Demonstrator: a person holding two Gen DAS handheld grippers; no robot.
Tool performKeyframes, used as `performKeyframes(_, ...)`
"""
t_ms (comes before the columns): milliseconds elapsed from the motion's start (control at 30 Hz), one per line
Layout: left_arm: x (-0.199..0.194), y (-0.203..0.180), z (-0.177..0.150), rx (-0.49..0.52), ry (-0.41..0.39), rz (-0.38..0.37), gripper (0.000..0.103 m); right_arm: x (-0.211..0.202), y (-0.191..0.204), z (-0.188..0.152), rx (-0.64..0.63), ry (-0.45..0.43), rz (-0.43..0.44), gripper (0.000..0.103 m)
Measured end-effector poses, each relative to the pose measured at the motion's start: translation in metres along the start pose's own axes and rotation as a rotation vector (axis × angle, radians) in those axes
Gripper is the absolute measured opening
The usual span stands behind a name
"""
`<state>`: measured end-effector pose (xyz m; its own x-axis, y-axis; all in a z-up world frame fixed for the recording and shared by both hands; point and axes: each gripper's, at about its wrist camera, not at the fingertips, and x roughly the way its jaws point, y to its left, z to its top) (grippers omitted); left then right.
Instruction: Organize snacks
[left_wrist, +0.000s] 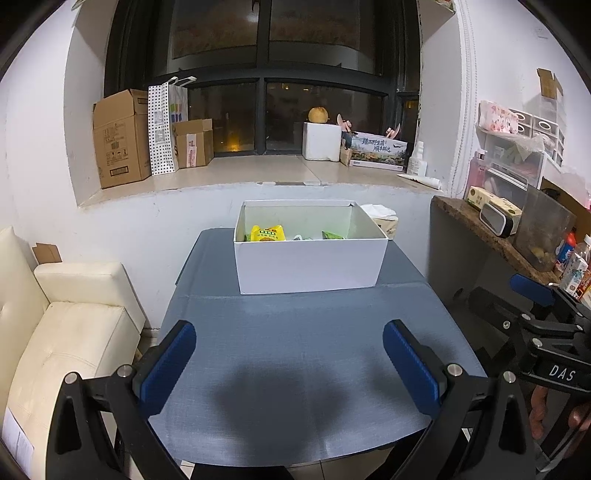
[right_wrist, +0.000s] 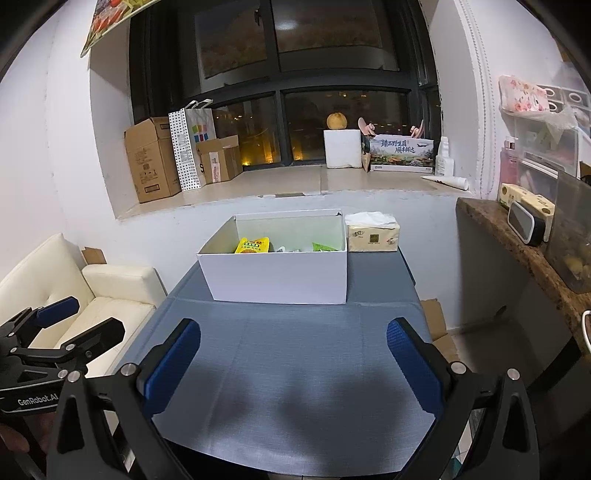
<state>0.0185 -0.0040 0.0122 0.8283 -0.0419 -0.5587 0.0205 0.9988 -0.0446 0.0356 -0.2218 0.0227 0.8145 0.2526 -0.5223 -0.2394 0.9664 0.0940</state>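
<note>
A white open box (left_wrist: 308, 264) stands at the far side of the grey-blue table (left_wrist: 295, 350); it also shows in the right wrist view (right_wrist: 277, 275). Inside lie a yellow snack packet (left_wrist: 267, 233) (right_wrist: 252, 246), a green packet (left_wrist: 332, 235) (right_wrist: 323, 246) and something pale between them. My left gripper (left_wrist: 289, 354) is open and empty, held above the near part of the table. My right gripper (right_wrist: 293, 356) is open and empty too, beside it on the right. Each gripper shows at the edge of the other's view.
A tissue pack (right_wrist: 372, 232) sits right of the box at the table's back. A cream sofa (left_wrist: 70, 332) stands left of the table. A stone counter (right_wrist: 517, 243) with bottles and containers runs along the right. Cardboard boxes (left_wrist: 120, 138) stand on the windowsill.
</note>
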Motion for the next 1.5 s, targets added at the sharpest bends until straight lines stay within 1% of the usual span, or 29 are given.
performKeyframes(1500, -0.007, -0.008, 0.0, 0.0, -0.004, 0.007, 0.103, -0.011, -0.001, 0.001, -0.014, -0.012, 0.018, 0.103)
